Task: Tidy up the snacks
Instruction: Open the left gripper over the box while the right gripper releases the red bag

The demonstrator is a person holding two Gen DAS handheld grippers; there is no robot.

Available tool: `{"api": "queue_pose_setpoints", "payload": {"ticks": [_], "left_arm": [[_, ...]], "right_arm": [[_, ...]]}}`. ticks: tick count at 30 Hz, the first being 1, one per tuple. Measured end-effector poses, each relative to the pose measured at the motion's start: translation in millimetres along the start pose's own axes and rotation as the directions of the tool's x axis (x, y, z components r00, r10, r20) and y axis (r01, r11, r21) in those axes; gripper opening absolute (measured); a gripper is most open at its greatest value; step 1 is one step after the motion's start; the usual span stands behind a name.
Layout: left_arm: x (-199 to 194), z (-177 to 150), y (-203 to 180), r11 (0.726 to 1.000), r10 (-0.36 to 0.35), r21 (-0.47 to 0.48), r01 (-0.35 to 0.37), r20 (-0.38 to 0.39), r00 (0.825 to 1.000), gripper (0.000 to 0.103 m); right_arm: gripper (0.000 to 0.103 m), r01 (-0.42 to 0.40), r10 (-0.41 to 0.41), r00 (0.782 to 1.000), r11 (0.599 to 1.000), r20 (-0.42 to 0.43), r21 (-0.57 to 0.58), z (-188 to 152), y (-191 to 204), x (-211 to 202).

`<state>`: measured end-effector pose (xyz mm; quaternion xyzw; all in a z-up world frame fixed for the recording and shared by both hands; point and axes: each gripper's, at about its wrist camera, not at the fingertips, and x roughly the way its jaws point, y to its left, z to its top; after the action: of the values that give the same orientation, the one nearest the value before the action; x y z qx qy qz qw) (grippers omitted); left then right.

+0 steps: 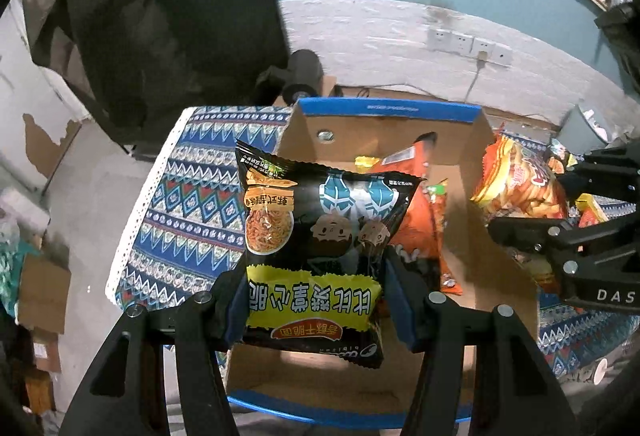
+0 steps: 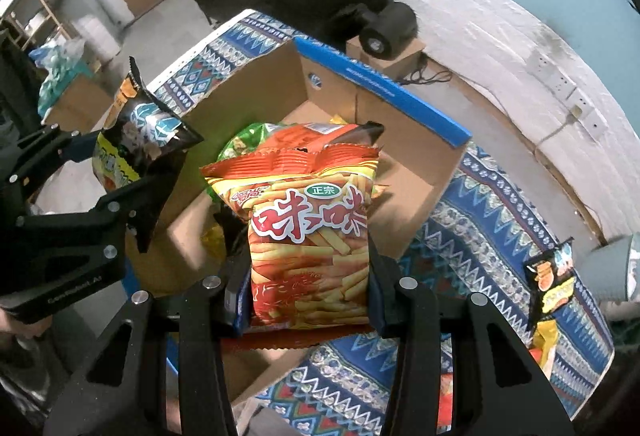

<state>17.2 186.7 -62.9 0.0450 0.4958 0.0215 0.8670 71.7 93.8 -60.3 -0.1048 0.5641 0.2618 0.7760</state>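
Note:
My left gripper [image 1: 314,300] is shut on a black snack bag with a yellow band [image 1: 316,236], held above the near left part of an open cardboard box [image 1: 384,112] with blue rims. My right gripper [image 2: 308,300] is shut on an orange bag of shrimp sticks [image 2: 308,232], held over the box's right edge [image 2: 384,88]. The orange bag also shows at the right of the left wrist view [image 1: 520,180], and the black bag at the left of the right wrist view [image 2: 136,140]. Several snack packs, an orange one [image 1: 416,212] among them, lie inside the box.
The box stands on a table with a blue patterned cloth [image 1: 188,204]. More snack packs [image 2: 554,280] lie on the cloth to the right of the box. A black lamp [image 2: 388,30] and wall sockets [image 1: 468,44] are behind the table.

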Motion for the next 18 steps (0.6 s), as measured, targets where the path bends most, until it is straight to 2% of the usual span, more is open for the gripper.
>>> {"api": "queue_pose_setpoints", "payload": {"ticks": [5, 8, 9, 18], "left_arm": [[5, 0, 0, 1.0, 0.019, 0.008, -0.019, -0.022, 1.0, 0.063], [3, 1, -5, 0.999, 0.029, 0.023, -0.029, -0.01, 1.0, 0.075], [1, 1, -7, 0.999, 0.029, 0.028, -0.029, -0.002, 1.0, 0.076], [-13, 2, -31, 0.997, 0.0, 0.082, -0.002, 0.029, 1.0, 0.077]], "right_arm": [[0.048, -0.012, 0.012, 1.0, 1.0, -0.004, -0.003, -3, 3, 2], [0.059, -0.015, 0.015, 1.0, 1.0, 0.01, -0.001, -5, 1, -3], [0.062, -0.017, 0.017, 1.0, 1.0, 0.018, 0.001, -5, 0, -6], [0.063, 0.032, -0.033, 0.999, 0.999, 0.041, 0.022, -20, -19, -23]]}}
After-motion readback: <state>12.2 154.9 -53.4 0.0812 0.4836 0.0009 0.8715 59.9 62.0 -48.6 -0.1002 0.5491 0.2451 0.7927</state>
